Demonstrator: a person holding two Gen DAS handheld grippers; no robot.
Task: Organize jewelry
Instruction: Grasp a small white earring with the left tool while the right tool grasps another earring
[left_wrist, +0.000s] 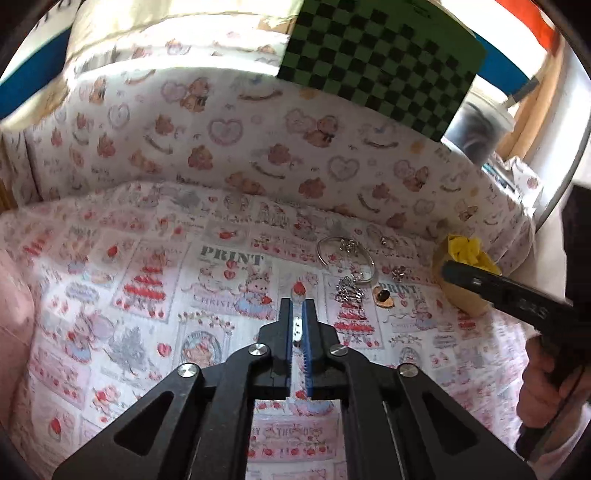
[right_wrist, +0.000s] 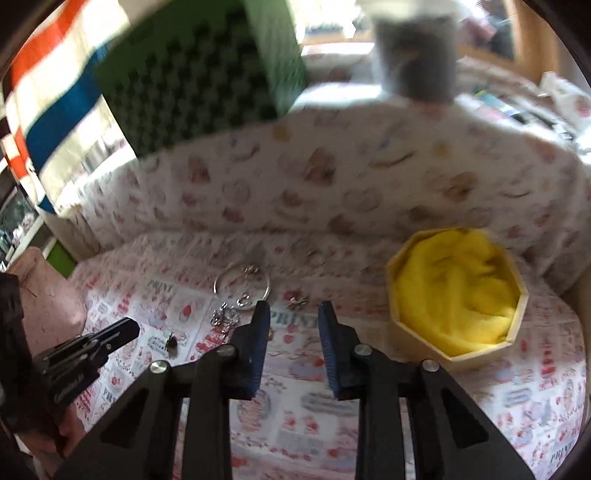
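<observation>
The left claw (left_wrist: 297, 306) is clamped on a small silver piece (left_wrist: 296, 325), the right claw (right_wrist: 293, 314) stands apart and empty over the cloth (right_wrist: 369, 424), with the bangle (right_wrist: 242, 286) just beyond its tips and the yellow-lined box (right_wrist: 458, 295) to its right.

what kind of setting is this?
Probably a home, on a makeshift tabletop stage: printed cartoon paper lining the surface and back wall, loose jewelry beside a yellow-lined box, striped cloth behind.

Patterned cloth (left_wrist: 122, 280), sunlit checkered panel (left_wrist: 384, 55)
</observation>
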